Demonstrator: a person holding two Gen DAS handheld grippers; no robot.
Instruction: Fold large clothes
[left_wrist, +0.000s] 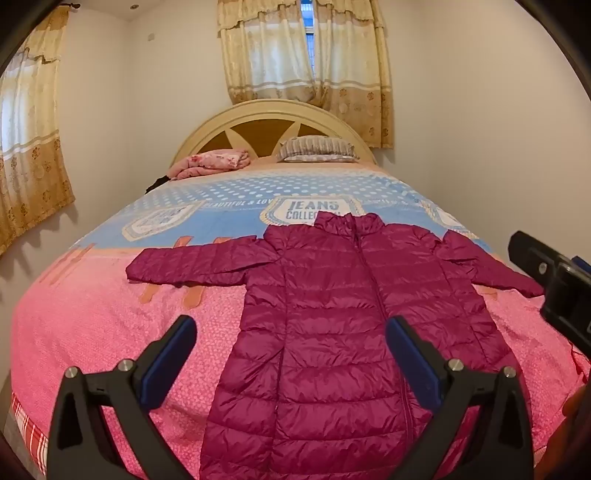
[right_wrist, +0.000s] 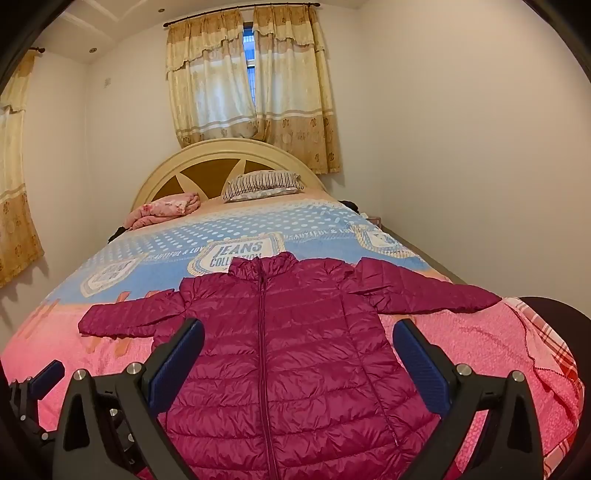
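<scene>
A long magenta puffer jacket (left_wrist: 332, 314) lies flat and zipped on the bed, collar toward the headboard, both sleeves spread out sideways. It also shows in the right wrist view (right_wrist: 288, 350). My left gripper (left_wrist: 291, 328) is open and empty, held above the jacket's lower left part. My right gripper (right_wrist: 299, 332) is open and empty, above the jacket's middle. The right gripper's body shows at the right edge of the left wrist view (left_wrist: 554, 280).
The bed (left_wrist: 110, 332) has a pink and blue cover. A folded pink blanket (left_wrist: 214, 162) and a striped pillow (left_wrist: 317, 149) lie by the headboard (left_wrist: 258, 122). Walls and curtains (left_wrist: 306, 55) stand close around the bed.
</scene>
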